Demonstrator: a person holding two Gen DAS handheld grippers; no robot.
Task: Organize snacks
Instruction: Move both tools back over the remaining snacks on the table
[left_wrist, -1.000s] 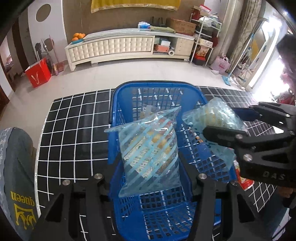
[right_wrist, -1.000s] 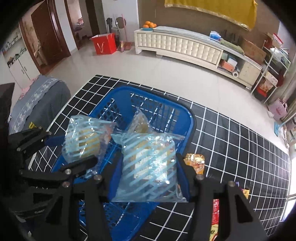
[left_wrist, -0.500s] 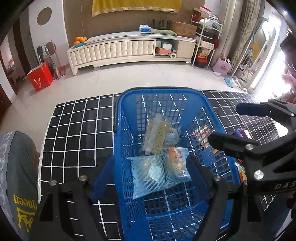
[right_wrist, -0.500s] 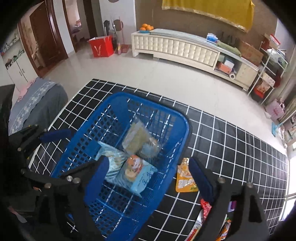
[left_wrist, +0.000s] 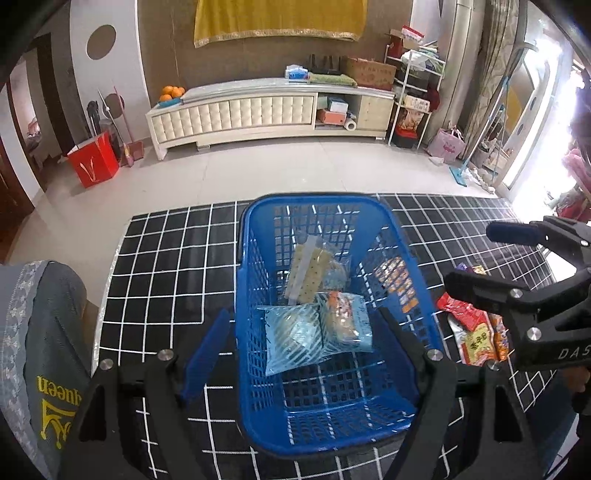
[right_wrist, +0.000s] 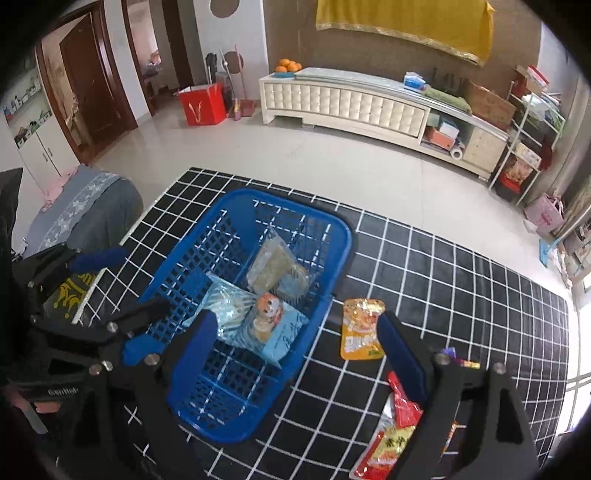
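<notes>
A blue plastic basket (left_wrist: 258, 314) (right_wrist: 332, 266) stands on a black grid-patterned table. Inside lie two light blue striped snack bags (left_wrist: 291, 338) (left_wrist: 345, 323), also in the right wrist view (right_wrist: 225, 306) (right_wrist: 275, 326), and a beige cracker pack (left_wrist: 306, 271) (right_wrist: 271, 267). My left gripper (left_wrist: 304, 345) is open and empty above the basket. My right gripper (right_wrist: 299, 350) is open and empty over the basket's right rim; it also shows at the right of the left wrist view (left_wrist: 476, 258). An orange pouch (right_wrist: 360, 328) and red and yellow snack packs (right_wrist: 395, 432) (left_wrist: 476, 338) lie on the table right of the basket.
A grey chair back with yellow "queen" lettering (left_wrist: 37, 350) stands at the table's left edge. Beyond the table are a tiled floor, a white low cabinet (left_wrist: 266, 110), a red bag (left_wrist: 94, 158) and shelves at the right.
Both grippers opened and let go of their striped snack bags, which now lie in the basket. Both grippers have drawn back and up; the right one shifted rightward.
</notes>
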